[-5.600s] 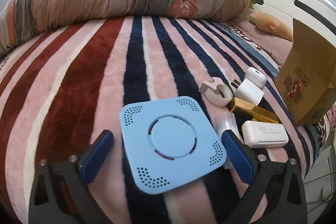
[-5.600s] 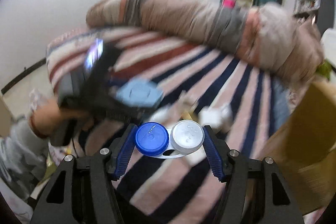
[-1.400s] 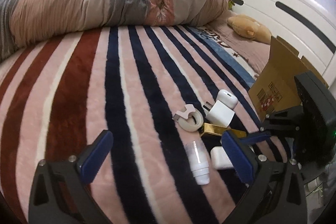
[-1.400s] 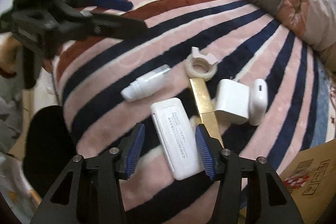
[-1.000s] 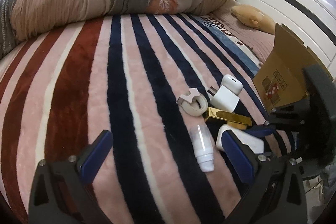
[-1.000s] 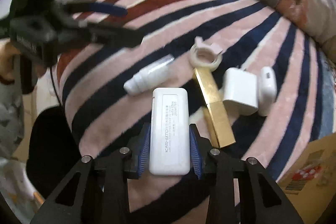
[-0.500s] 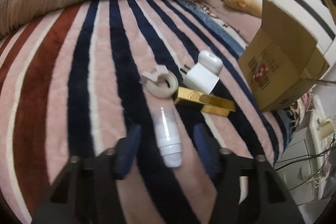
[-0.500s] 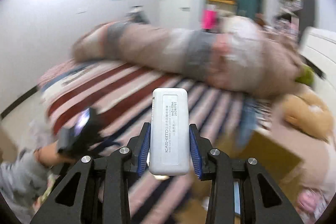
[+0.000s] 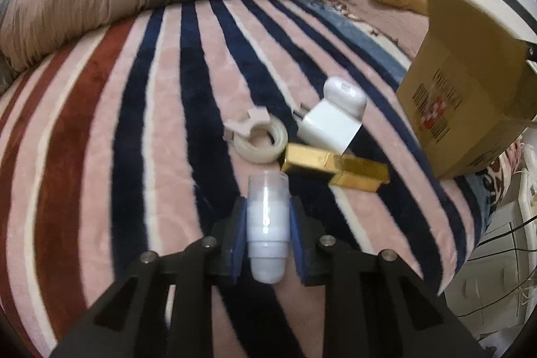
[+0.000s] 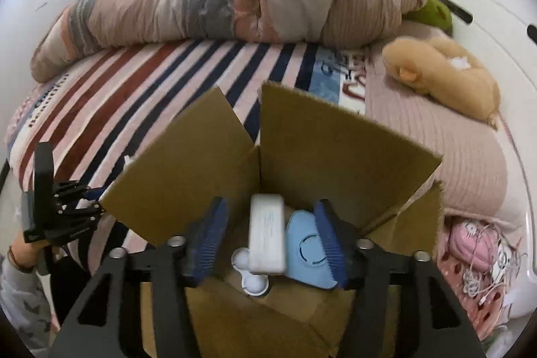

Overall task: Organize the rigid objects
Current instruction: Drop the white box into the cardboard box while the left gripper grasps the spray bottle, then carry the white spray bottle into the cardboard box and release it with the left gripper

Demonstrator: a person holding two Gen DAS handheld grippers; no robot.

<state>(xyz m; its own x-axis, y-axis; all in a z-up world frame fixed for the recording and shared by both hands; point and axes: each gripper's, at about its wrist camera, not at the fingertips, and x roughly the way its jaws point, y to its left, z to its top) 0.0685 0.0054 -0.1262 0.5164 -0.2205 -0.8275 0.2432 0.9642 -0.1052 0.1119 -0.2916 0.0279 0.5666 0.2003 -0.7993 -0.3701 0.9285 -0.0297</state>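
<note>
Here, my left gripper (image 9: 267, 232) has its blue pads pressed against both sides of a small white bottle (image 9: 267, 223), which lies on the striped blanket (image 9: 161, 109) with its clear cap pointing away from me. Just past the bottle lie a gold bar-shaped box (image 9: 335, 168), a roll of tape in a pink holder (image 9: 258, 138), a white plug adapter (image 9: 327, 128) and a white earbud case (image 9: 344, 94) touching the adapter's far side. A cardboard box (image 9: 466, 109) stands to the right of them.

My right gripper (image 10: 267, 239) hangs over that same open box (image 10: 335, 150), jaws spread wide. A white rectangular case (image 10: 266, 234) sits between them, touching neither pad; blurred, so whether it rests on anything I cannot tell. Inside the box lie a light-blue square device (image 10: 307, 249) and a double round-lidded white case (image 10: 250, 272).
</note>
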